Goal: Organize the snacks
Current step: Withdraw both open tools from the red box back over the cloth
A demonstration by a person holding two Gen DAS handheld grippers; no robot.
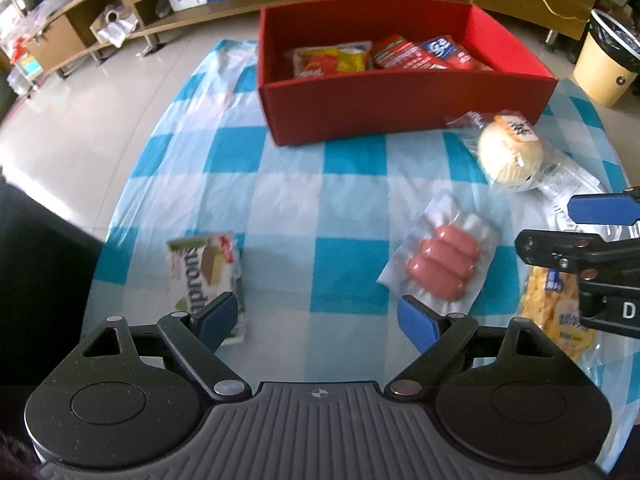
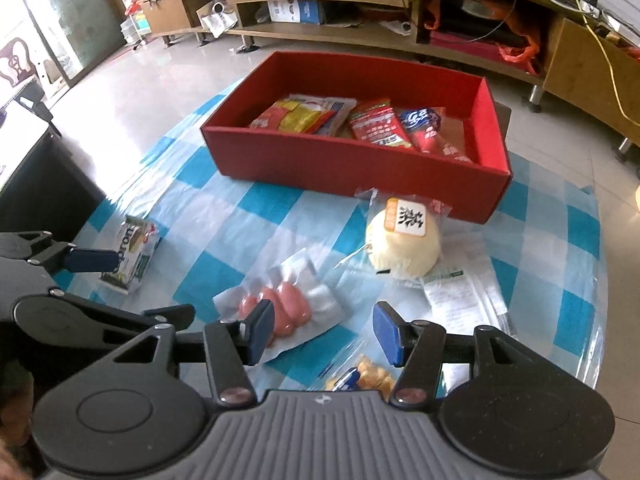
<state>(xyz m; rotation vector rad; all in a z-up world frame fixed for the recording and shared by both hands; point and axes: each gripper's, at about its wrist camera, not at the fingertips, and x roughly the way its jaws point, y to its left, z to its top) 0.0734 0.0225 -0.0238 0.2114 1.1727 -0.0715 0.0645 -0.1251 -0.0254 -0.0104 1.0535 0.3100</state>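
1. My left gripper (image 1: 316, 320) stands with its jaws wide apart and nothing between them, over the checked cloth (image 1: 288, 216). Its left pad overlaps the near end of a wafer pack (image 1: 208, 272); whether it touches, I cannot tell.
2. My right gripper (image 2: 324, 330) has its jaws apart, narrower than the left, with nothing clamped. Below the gap lies a yellow snack bag (image 2: 370, 376); the left pad overlaps the sausage pack (image 2: 280, 304).
3. Loose on the cloth: the sausage pack mid-table, a round bun (image 2: 404, 244) in clear wrap beside it and near the box, clear packets (image 2: 464, 300) with printed labels just right of the bun, and the wafer pack well apart at the left.
4. The red box (image 1: 400, 112) sits at the far side of the cloth. Inside, side by side: a yellow-red pack (image 1: 332, 60), a red pack (image 1: 404, 54), and a red-blue pack (image 1: 448, 50). The right end of the floor shows bare in the right view.
5. Only the left view shows a bin (image 1: 608, 60) on the floor at far right, and my right gripper's side coming in at the edge.
6. Only the right view shows a bright doorway (image 2: 52, 24) at the left and my left gripper from the side, one pad over the wafer pack.
7. Both views show long wooden shelves (image 2: 320, 12) behind the table.
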